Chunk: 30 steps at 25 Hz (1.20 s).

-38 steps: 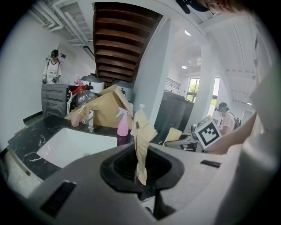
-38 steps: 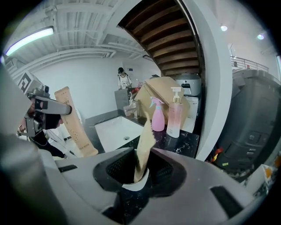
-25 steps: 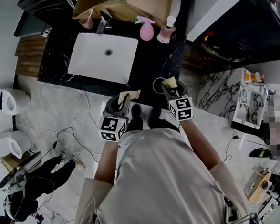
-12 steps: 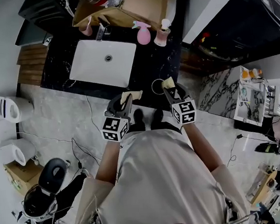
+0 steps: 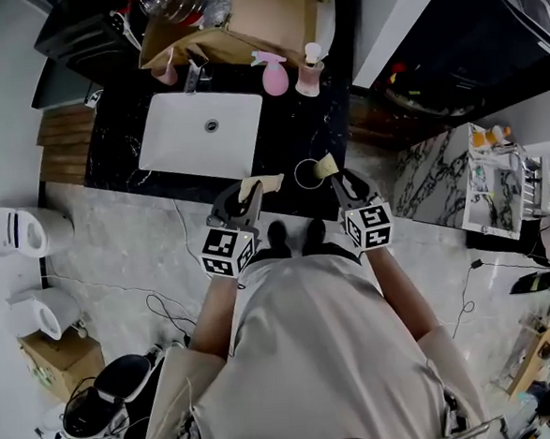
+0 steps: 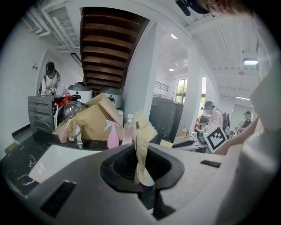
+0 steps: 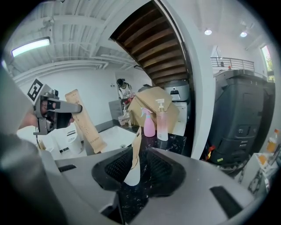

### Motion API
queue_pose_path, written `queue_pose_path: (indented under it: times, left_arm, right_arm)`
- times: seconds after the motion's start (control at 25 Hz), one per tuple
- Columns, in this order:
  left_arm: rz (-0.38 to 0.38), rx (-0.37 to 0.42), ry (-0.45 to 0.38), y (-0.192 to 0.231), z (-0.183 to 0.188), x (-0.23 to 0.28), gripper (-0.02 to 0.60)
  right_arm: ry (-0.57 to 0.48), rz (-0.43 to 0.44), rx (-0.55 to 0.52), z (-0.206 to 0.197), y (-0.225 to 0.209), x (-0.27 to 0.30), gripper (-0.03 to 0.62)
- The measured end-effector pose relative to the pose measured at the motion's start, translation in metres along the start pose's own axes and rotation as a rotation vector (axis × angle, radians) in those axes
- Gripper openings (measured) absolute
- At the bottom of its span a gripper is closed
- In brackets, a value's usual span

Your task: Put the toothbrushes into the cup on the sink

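Observation:
My left gripper (image 5: 244,197) is shut on a toothbrush in a tan paper sleeve (image 5: 259,184), which stands upright between its jaws (image 6: 141,143). My right gripper (image 5: 339,180) hovers at the black counter's front edge, just right of the round cup (image 5: 306,174). Its jaws are closing around a second paper-sleeved toothbrush (image 7: 134,154). That sleeve leans on the left jaw, and a gap shows at the right jaw. In the head view the second sleeve (image 5: 325,166) sits beside the cup's rim. The cup is hidden in both gripper views.
The white basin (image 5: 203,134) is set in the black counter, with a faucet (image 5: 193,74) behind it. A pink spray bottle (image 5: 273,73) and a pump bottle (image 5: 310,69) stand at the back right. A brown paper bag (image 5: 242,19) lies behind them. A dark cabinet (image 7: 246,118) stands right.
Both grippers have drifted slightly toward the counter, the right one closer to the cup. The person on the floor at the lower left has moved.

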<state>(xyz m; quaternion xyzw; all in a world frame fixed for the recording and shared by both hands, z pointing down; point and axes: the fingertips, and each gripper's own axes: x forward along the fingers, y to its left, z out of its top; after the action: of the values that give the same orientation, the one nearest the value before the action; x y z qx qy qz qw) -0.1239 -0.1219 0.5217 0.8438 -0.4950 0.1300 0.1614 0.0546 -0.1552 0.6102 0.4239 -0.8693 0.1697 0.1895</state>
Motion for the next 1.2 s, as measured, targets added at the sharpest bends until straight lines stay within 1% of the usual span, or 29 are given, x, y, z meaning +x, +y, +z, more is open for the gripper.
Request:
queue_pose_path:
  times: [0.28,0.52,0.68,0.96,1.2]
  left_arm:
    - [-0.041,0.024,-0.019,-0.011,0.018,0.011,0.034]
    - [-0.084,0.048,-0.019,-0.023,0.026,0.023,0.034]
    - [-0.102,0.062,-0.014,-0.029,0.027,0.032,0.034]
    - [-0.133,0.086,0.001,-0.04,0.023,0.051,0.034]
    - [-0.166,0.114,0.045,-0.047,0.011,0.07,0.034]
  right_arm:
    - [-0.016,-0.025,0.012,0.0,-0.008,-0.011,0.071]
    - [-0.034,-0.02,0.008,0.002,-0.007,-0.02,0.047]
    - [-0.041,-0.013,0.008,0.005,-0.008,-0.022,0.043]
    - [-0.05,-0.034,0.018,0.008,-0.015,-0.027,0.043]
    - [-0.054,-0.057,0.05,0.008,-0.018,-0.036,0.043]
